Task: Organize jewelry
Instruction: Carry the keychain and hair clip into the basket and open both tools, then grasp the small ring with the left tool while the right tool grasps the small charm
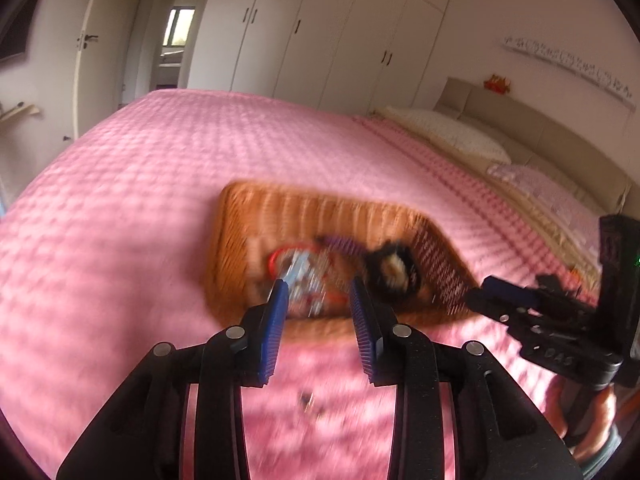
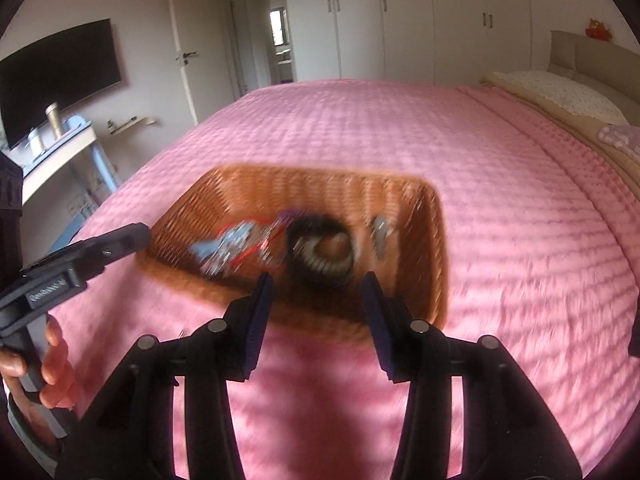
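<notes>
A brown wicker basket [image 1: 236, 240] [image 2: 436, 248] sits on the pink bedspread. Inside lie a blurred heap of silver and red jewelry [image 1: 304, 276] [image 2: 232, 246], a purple piece [image 1: 340, 242] [image 2: 286, 216], a black and cream bracelet [image 1: 390, 268] [image 2: 324, 254] and a small grey piece [image 2: 380, 234]. My left gripper [image 1: 318, 292] is open and empty, just above the basket's near edge. My right gripper [image 2: 318, 284] is open and empty, over the basket's near rim. A small dark item [image 1: 308, 400] lies on the bedspread below my left fingers. Each gripper shows in the other's view [image 1: 492, 288] [image 2: 128, 236].
The pink bedspread [image 1: 140, 184] [image 2: 500, 200] covers a large bed with pillows [image 1: 452, 132] [image 2: 560, 92] at the headboard. White wardrobes [image 1: 340, 28] stand beyond. A television [image 2: 60, 76] and a desk [image 2: 52, 152] stand at the left.
</notes>
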A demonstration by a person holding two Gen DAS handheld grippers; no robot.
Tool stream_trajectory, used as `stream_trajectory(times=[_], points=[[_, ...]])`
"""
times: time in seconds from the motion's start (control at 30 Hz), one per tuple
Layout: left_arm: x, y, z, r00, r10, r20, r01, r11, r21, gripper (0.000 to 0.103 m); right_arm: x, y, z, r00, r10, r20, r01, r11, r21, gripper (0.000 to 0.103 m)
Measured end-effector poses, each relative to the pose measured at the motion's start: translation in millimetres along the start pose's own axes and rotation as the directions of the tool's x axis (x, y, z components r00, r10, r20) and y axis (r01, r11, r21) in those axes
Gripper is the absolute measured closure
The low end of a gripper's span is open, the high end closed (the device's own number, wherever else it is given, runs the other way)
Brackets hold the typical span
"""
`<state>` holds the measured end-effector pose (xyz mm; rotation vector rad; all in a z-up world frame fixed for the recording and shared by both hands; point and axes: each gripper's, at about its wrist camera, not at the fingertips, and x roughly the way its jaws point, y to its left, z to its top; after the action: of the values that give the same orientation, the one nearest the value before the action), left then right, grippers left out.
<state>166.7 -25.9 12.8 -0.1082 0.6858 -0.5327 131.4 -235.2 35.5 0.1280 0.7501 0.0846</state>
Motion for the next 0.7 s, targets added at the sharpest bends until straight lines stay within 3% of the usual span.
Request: stream_trajectory(times=[0.23,0.4,0.53,0.6,0.7], points=[[-11,10,-45,0.995,0.028,-0.100,-0.031,0.999,-0.028,0.072,-7,39,-53,0.991,0.098,-0.096,-0.105,0.992,-0.064,0.060],[-3,15,-67,0.988,0.046,-0.150,-0.050,0.998,-0.025,0.073,1,58,-81,0.981,0.120,-0.155,-0.137,0.985,-0.103,0.060],[-2,16,-73,0.988,0.042,-0.146,-0.046,0.999,-0.019,0.073,5,69,-90,0.981,0.104,-0.166,-0.131,0.978,-0.161,0.061],[1,15,-75,0.987,0.050,-0.154,-0.053,0.999,-0.013,0.073,10,72,-93,0.978,0.102,-0.184,-0.134,0.976,-0.170,0.071],[3,15,-76,0.985,0.054,-0.161,-0.056,0.998,-0.011,0.073,17,69,-93,0.979,0.086,-0.185,-0.114,0.982,-0.148,0.078]])
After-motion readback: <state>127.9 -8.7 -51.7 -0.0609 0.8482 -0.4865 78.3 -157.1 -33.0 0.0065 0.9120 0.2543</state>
